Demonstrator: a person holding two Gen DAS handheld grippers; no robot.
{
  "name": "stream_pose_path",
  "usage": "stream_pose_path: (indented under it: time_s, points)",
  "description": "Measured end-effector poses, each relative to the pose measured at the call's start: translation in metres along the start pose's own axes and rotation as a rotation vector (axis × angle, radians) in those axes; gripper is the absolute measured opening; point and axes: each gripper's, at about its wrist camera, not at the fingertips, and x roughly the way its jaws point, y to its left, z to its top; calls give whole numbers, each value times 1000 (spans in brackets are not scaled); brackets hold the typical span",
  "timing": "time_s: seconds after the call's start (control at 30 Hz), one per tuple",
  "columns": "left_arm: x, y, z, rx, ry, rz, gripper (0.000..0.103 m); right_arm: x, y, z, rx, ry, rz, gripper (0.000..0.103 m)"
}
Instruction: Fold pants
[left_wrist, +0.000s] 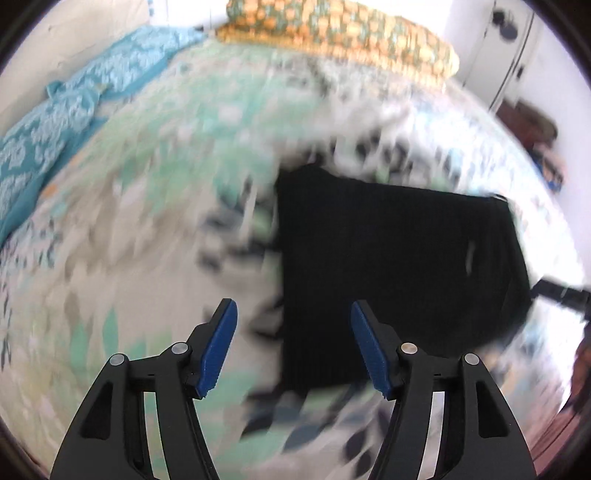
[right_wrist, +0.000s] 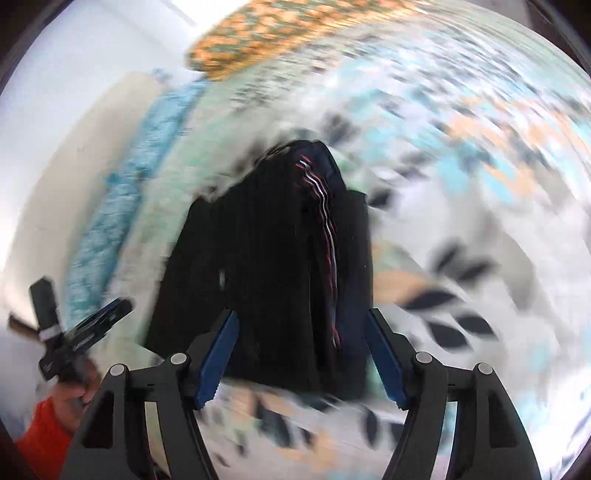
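— Black ribbed cloth, is that the pants (left_wrist: 399, 273)?

— Yes. They lie folded into a compact, roughly square packet at the centre right of my left view, flat on the bed sheet (left_wrist: 140, 266). In my right view the same pants (right_wrist: 266, 266) fill the middle, with a thin red-and-white stripe (right_wrist: 325, 229) running down one side.

— What are your claws doing?

— Both are spread wide and hold nothing. My left gripper (left_wrist: 293, 345) hangs above the packet's lower left edge; my right gripper (right_wrist: 301, 354) hovers over its near end.

— So which step?

— I judge the folding nearly finished. Next calls for either one last fold or just pressing it flat.

— And around it?

— Soft leaf-printed sheet, a teal patterned cloth (left_wrist: 74, 110) upper left, an orange patterned pillow (left_wrist: 343, 37) at the top. Much is motion-blurred.
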Motion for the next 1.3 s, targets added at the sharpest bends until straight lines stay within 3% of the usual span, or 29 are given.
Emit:
stream_pose_path:
  time_s: [0.07, 0.1, 0.13, 0.17, 0.23, 0.27, 0.37, 0.47, 0.57, 0.63, 0.7, 0.77, 0.8, 0.83, 0.87, 0.9, 0.97, 1.03, 1.07, 1.17, 1.2, 1.3]
  points:
    - [-4, 5, -31, 34, 2, 31, 71, -24, -10, -30, 5, -63, -39, 70]
    - [-9, 6, -45, 56, -11, 58, 78, -39, -7, -47, -11, -107, -65, 71]
    - [-15, 5, -55, 71, -20, 77, 82, -51, -2, -59, -28, -150, -91, 81]
    - [-22, 4, -67, 88, -34, 99, 85, -65, 7, -74, -49, -200, -113, 99]
    - [-37, -5, -82, 109, -63, 118, 86, -78, 23, -94, -81, -272, -116, 103]
    - [-45, -10, -86, 119, -74, 120, 88, -80, 30, -99, -93, -266, -109, 103]
    - [-68, -24, -83, 156, -134, 125, 92, -62, 47, -112, -127, -121, -184, 103]
    - [-109, -34, -68, 183, -273, 164, 92, -74, 70, -124, -213, -156, -222, 103]
    - [-163, -33, -48, 166, -435, 210, 100, -117, 105, -112, -316, -370, -314, 103]
    - [-202, -27, -34, 157, -550, 205, 102, -167, 133, -108, -356, -596, -374, 103]
    - [-232, -23, -20, 158, -623, 172, 102, -205, 153, -102, -363, -743, -346, 103]
    - [-253, -23, -9, 152, -660, 124, 102, -216, 163, -89, -334, -710, -230, 103]
    - [-260, -23, -5, 140, -665, 86, 102, -205, 161, -74, -313, -572, -107, 103]
    - [-261, -23, -3, 128, -660, 62, 102, -191, 159, -64, -280, -427, -48, 103]
    - [-259, -24, -2, 107, -644, 44, 102, -184, 157, -61, -239, -395, -55, 103]
    - [-250, -25, -1, 78, -600, 56, 102, -183, 155, -66, -215, -429, -85, 103]
    - [-228, -29, -12, 40, -517, 95, 102, -191, 160, -83, -237, -563, -189, 103]
    - [-210, -25, -35, 23, -498, 104, 102, -199, 161, -95, -231, -651, -274, 103]
    - [-203, -23, -49, 9, -495, 101, 102, -197, 159, -99, -202, -645, -297, 103]
    - [-193, -29, -79, 26, -449, 78, 102, -170, 145, -109, -157, -494, -251, 103]
    - [-190, -34, -86, 53, -433, 76, 102, -158, 142, -113, -167, -455, -285, 103]
    - [-195, -44, -91, 105, -421, 76, 102, -154, 142, -134, -176, -489, -378, 103]
